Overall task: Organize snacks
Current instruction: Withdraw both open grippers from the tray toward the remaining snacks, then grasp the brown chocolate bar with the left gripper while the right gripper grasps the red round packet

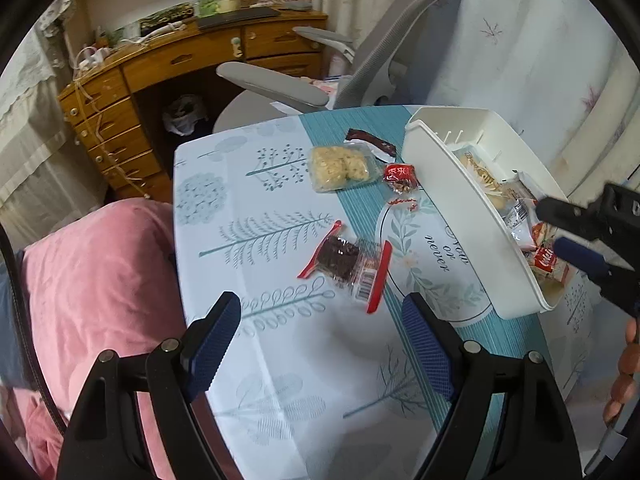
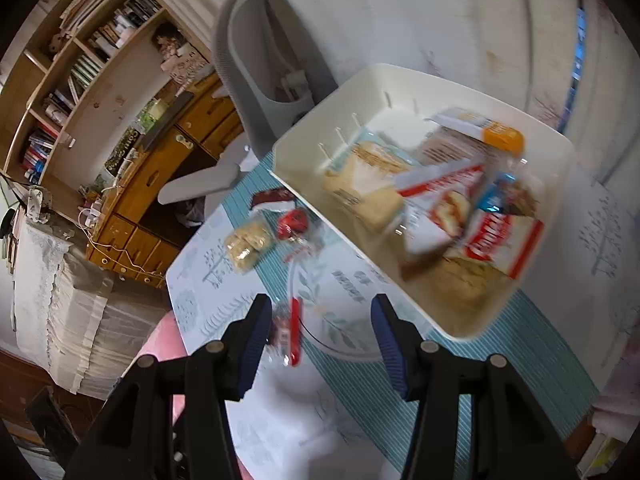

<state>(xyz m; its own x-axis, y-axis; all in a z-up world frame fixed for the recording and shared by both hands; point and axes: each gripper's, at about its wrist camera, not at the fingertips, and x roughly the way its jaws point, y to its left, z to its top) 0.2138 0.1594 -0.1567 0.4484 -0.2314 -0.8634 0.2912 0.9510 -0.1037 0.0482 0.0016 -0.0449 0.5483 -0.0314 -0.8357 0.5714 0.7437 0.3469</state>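
Observation:
Loose snacks lie on the patterned tablecloth [image 1: 280, 360]: a dark brownie pack with red ends [image 1: 346, 268], a pale cracker pack [image 1: 342, 168], a red candy [image 1: 400, 178] and a dark brown bar [image 1: 370, 142]. A white bin [image 1: 440, 184] at the right holds several packs. My left gripper [image 1: 321, 304] hovers open just short of the brownie pack, with nothing between its fingers. My right gripper [image 2: 321, 304], also open and empty, hangs near the bin [image 2: 304, 160], with the brownie pack [image 2: 290, 332] below it. From the left wrist, the right gripper [image 1: 560, 230] shows over the bin's near end.
A grey office chair [image 1: 360, 68] stands behind the table, and a wooden desk [image 1: 180, 64] beyond it. A pink blanket [image 1: 100, 280] lies off the table's left edge. Curtains [image 1: 540, 40] hang behind the bin. A person's fingers [image 1: 624, 368] show at the right edge.

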